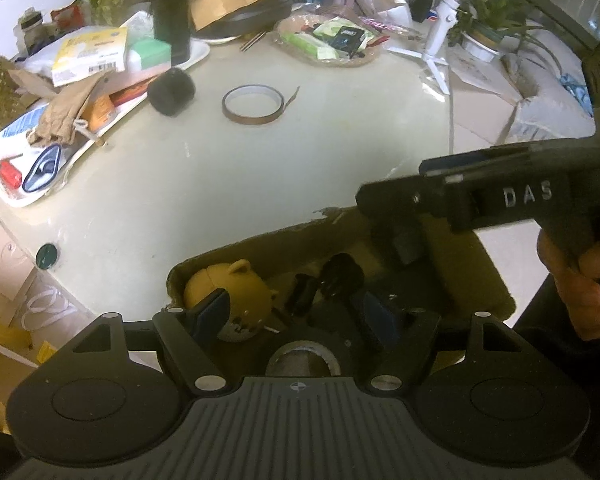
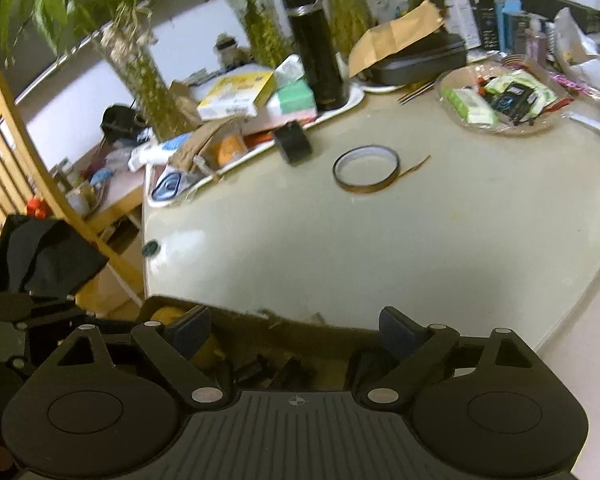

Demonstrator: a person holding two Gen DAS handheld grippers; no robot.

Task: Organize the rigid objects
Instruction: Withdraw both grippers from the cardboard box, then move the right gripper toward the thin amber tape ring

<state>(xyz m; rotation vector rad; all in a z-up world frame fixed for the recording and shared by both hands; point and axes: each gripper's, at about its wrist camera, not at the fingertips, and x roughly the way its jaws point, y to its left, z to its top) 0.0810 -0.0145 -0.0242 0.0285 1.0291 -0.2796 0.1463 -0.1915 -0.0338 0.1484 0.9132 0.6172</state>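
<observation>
Both my grippers hang over the open brown cardboard box (image 1: 476, 264) at the near edge of the pale worktop (image 1: 260, 184). My left gripper (image 1: 294, 314) has its jaws apart over a yellow bear-shaped toy (image 1: 240, 284) and small black parts inside the box. My right gripper (image 2: 296, 332) has its jaws apart, holding nothing. A thin amber tape roll (image 2: 366, 168) lies flat mid-worktop, well apart from the box.

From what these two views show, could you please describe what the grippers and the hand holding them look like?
Both grippers are matte black plastic with ribbed bases, round side discs and silver pivot screws. The left gripper and right gripper have dark blue finger pads. The right one bears raised white letters "DAS", and a bare hand grips it.
</observation>
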